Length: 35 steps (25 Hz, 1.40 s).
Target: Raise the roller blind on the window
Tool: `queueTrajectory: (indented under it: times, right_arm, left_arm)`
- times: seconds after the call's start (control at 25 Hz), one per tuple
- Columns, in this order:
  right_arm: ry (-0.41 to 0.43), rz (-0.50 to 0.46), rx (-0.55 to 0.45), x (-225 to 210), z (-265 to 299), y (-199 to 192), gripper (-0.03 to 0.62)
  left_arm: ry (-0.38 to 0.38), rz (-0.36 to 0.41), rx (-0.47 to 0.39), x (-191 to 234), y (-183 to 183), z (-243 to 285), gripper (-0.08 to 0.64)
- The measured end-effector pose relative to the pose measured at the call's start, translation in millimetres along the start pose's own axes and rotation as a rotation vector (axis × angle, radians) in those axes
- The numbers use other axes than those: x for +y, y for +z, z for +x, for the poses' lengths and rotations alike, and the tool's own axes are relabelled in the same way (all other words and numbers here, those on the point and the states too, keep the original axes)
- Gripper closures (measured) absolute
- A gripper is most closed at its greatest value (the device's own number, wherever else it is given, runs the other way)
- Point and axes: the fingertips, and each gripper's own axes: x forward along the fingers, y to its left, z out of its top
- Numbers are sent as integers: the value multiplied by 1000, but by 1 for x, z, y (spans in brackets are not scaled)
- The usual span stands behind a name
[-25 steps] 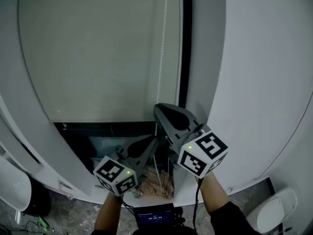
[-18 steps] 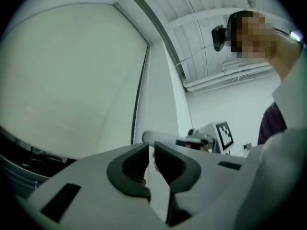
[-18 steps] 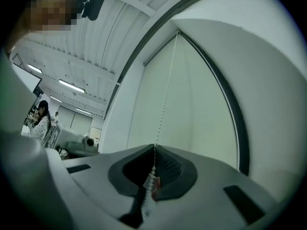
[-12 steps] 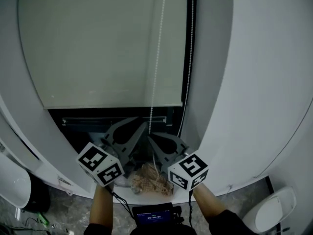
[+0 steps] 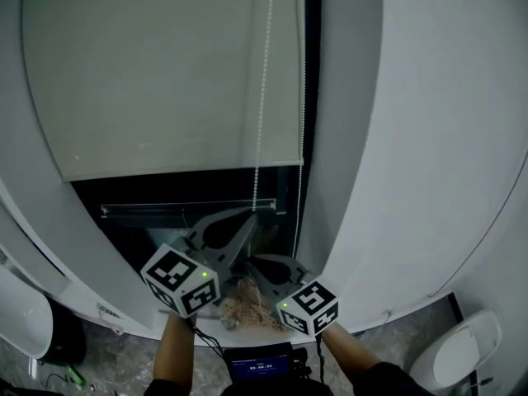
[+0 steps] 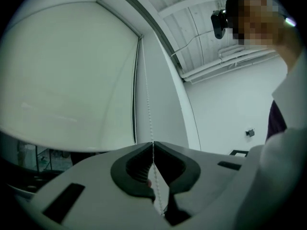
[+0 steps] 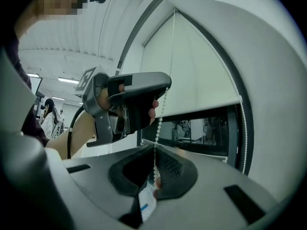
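Note:
A pale roller blind [image 5: 165, 73] covers most of the window, and its bottom edge hangs above a dark open strip of glass [image 5: 165, 192]. The white bead chain [image 5: 262, 97] drops along the blind's right side. My left gripper [image 5: 252, 214] is shut on this chain, which runs up between its jaws in the left gripper view [image 6: 153, 145]. Just below it, my right gripper [image 5: 247, 264] is shut on the same strand [image 7: 154, 147]. In the right gripper view the left gripper [image 7: 165, 87] pinches the chain [image 7: 163, 107] right above. A second strand [image 5: 303, 97] runs beside the dark frame.
A white wall [image 5: 412, 180] curves round the window's right side. A woven tan bundle [image 5: 247, 304] lies on the sill under the grippers. A small screen [image 5: 262, 361] sits below that. A white rounded object [image 5: 21, 316] stands at the lower left.
My right gripper has come down along the chain from above the left one to below it. The left gripper has risen. The blind's bottom edge sits higher, showing more dark glass.

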Motion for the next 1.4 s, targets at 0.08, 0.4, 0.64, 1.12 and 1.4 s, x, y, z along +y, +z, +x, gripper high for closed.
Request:
queueTrajectory:
  times: [0.08, 0.4, 0.64, 1.12, 1.4]
  right_arm:
    - [-7, -25, 42, 0, -1, -11, 575]
    - [-34, 32, -113, -36, -8, 58, 572]
    - [-19, -17, -118, -37, 6, 90, 568]
    - [-27, 7, -35, -36, 21, 30, 584]
    - [6, 23, 11, -20, 27, -3, 584]
  left_arm:
    - [19, -23, 11, 4, -14, -3, 548]
    - [49, -116, 129, 5, -97, -12, 548]
    - [54, -167, 195, -4, -140, -18, 549]
    - [67, -200, 75, 15, -103, -41, 546]
    - [43, -34, 2, 14, -26, -9, 546]
